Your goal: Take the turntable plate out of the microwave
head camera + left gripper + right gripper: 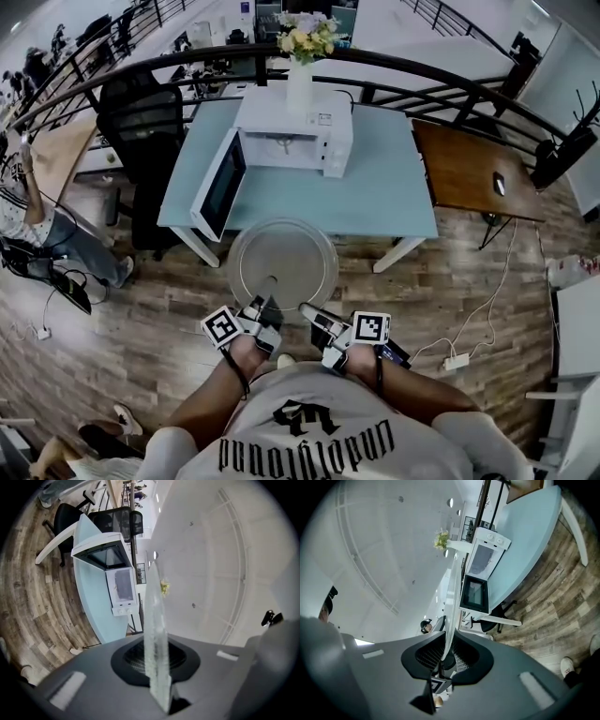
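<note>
Your left gripper (266, 311) clamped shut on the near rim of the glass turntable plate (281, 261), your right gripper (308, 312) pinching the same rim just beside it, plate level, out of the microwave (292, 139), in front of the blue table (394, 197), over wood floor, microwave door (220, 184) open.

The left gripper (265, 312) and right gripper (307, 313) clamp the turntable plate (281, 255) at its six-o'clock rim. The open-doored microwave (292, 139) stands at twelve o'clock on the table (394, 197).
</note>
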{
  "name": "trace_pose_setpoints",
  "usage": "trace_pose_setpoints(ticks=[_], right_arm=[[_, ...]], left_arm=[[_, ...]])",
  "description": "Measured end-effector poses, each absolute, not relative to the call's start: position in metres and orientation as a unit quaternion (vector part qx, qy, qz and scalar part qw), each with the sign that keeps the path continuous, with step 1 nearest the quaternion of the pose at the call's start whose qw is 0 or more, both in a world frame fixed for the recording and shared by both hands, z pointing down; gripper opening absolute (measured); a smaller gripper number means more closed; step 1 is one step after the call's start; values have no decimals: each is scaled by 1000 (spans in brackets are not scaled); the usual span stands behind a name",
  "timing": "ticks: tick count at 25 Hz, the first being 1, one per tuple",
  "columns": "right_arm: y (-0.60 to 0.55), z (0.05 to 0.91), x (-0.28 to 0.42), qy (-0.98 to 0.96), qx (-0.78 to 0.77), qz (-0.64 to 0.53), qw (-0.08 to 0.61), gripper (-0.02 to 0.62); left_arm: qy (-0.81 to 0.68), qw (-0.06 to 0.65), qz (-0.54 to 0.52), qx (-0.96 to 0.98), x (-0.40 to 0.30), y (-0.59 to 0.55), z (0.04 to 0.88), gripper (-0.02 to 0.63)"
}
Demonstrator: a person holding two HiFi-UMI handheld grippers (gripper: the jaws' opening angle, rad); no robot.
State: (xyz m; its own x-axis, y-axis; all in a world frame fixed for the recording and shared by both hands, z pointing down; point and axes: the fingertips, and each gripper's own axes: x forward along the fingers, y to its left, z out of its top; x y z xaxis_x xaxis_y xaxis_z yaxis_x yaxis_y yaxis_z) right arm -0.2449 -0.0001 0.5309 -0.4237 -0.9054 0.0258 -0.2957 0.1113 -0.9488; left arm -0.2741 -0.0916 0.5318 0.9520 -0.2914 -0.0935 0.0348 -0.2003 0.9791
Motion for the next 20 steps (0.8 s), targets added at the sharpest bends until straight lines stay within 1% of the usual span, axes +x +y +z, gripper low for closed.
trace_pose_setpoints(ticks=[8, 20], right_arm=[[12, 523, -221, 699, -425, -498, 287, 46], [73, 530, -161, 706, -399, -516, 275, 46]], left_arm=[[-105, 618, -149, 765, -257, -78, 524, 77], [-129, 613, -165, 762, -202, -15, 527, 77]])
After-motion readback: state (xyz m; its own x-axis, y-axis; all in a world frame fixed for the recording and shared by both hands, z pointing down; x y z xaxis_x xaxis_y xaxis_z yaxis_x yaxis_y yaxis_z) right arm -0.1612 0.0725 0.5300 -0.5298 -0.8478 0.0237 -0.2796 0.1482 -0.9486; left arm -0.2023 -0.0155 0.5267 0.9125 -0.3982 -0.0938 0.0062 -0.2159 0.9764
